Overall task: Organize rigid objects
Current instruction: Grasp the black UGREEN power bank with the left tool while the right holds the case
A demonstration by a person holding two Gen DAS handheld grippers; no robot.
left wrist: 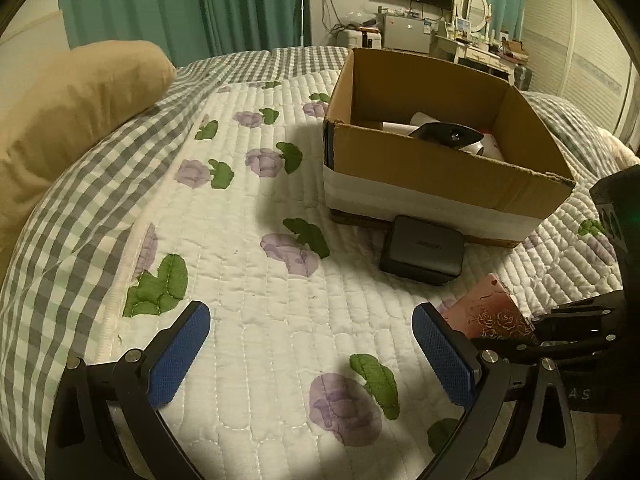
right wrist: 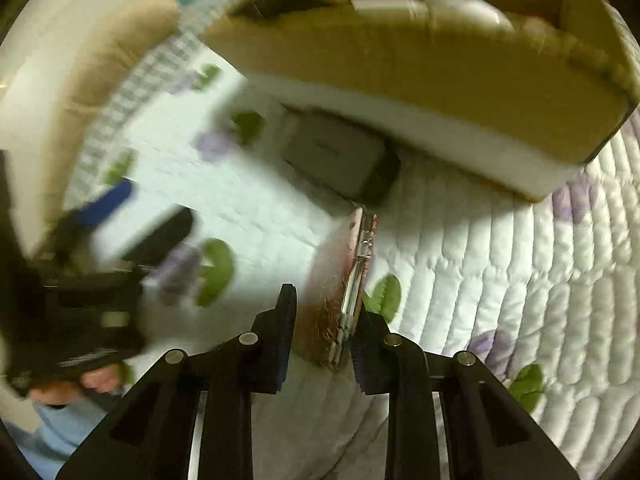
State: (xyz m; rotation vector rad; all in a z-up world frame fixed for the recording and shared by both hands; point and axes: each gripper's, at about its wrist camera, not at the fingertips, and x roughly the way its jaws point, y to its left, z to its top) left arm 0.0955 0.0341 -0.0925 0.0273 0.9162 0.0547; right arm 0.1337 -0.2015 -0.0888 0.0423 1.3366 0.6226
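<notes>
A pink case with a rose pattern (left wrist: 494,314) lies on the quilted bed, in front of a dark grey box (left wrist: 422,250) and an open cardboard box (left wrist: 440,168). My right gripper (right wrist: 322,322) is shut on the pink case (right wrist: 340,280), held edge-on between its jaws; the view is blurred. The grey box (right wrist: 340,156) and the cardboard box (right wrist: 400,76) show beyond it. My left gripper (left wrist: 312,352) is open and empty above the quilt, left of the pink case. The cardboard box holds a white and black device (left wrist: 452,136) and a white tube.
A tan pillow (left wrist: 68,120) lies at the far left on a grey checked sheet. The floral quilt (left wrist: 248,208) covers the bed. Green curtains, a dresser and a television stand at the back of the room.
</notes>
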